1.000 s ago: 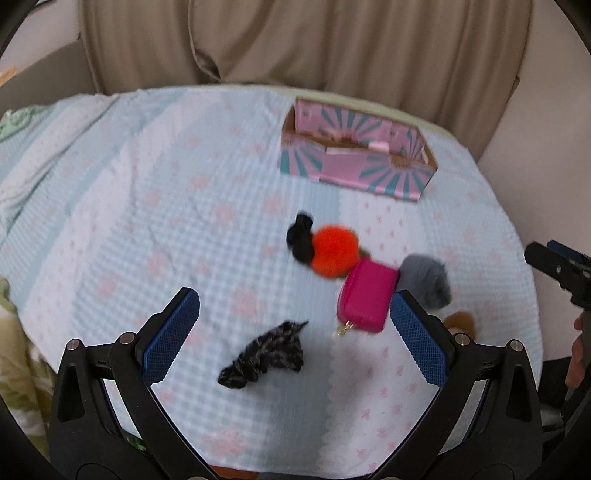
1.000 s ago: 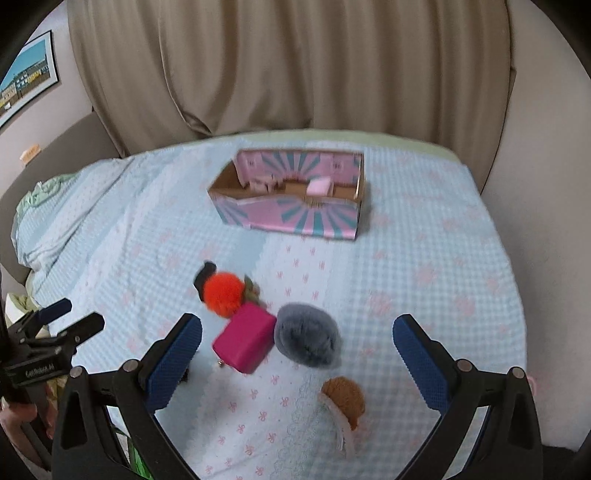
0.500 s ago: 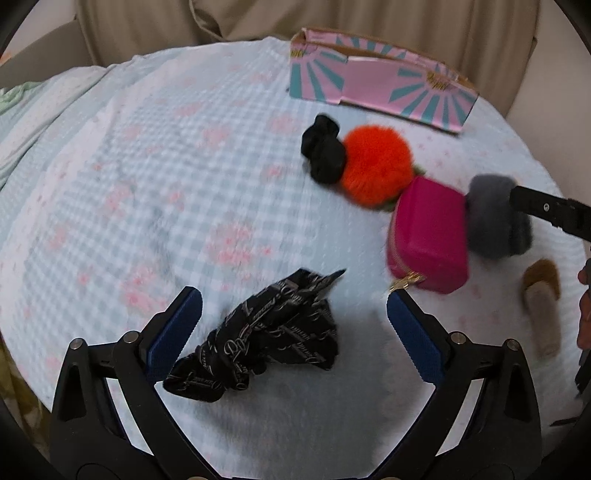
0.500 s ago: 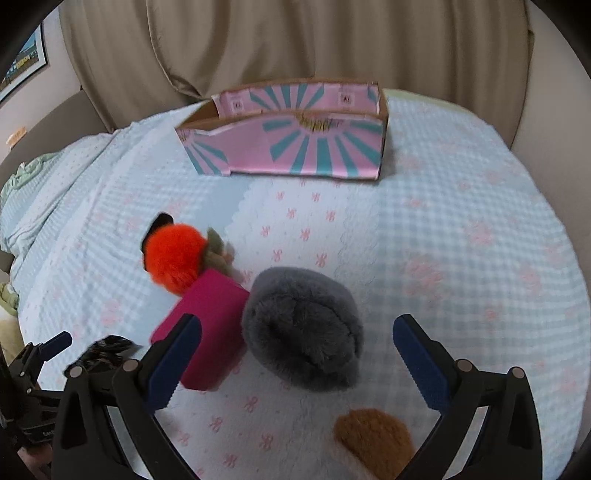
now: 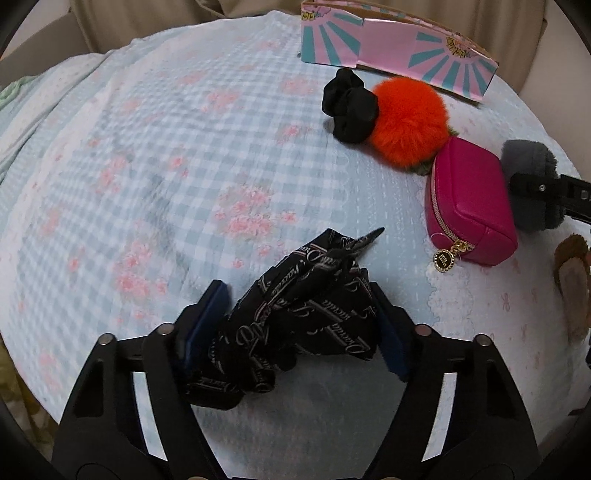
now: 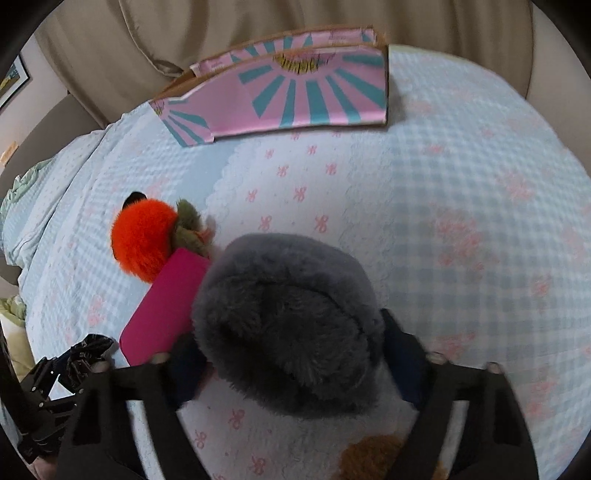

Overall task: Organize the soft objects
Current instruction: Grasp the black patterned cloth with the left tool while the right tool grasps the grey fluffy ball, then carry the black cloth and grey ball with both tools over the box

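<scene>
The left gripper is closing with the black printed scarf between its jaws, the scarf's long axis running ahead and rightward; the right gripper is closing around the grey fluffy pouf; the pink box lies well ahead of both.

Bedspread, curtain and wall behind the work

A pale blue gingham bedspread with pink flower prints and a white scalloped panel of small pink bows covers the bed. Beige curtain folds hang at its far edge. On the left a framed picture hangs on the wall, and greenish bedding lies bunched below it.
</scene>
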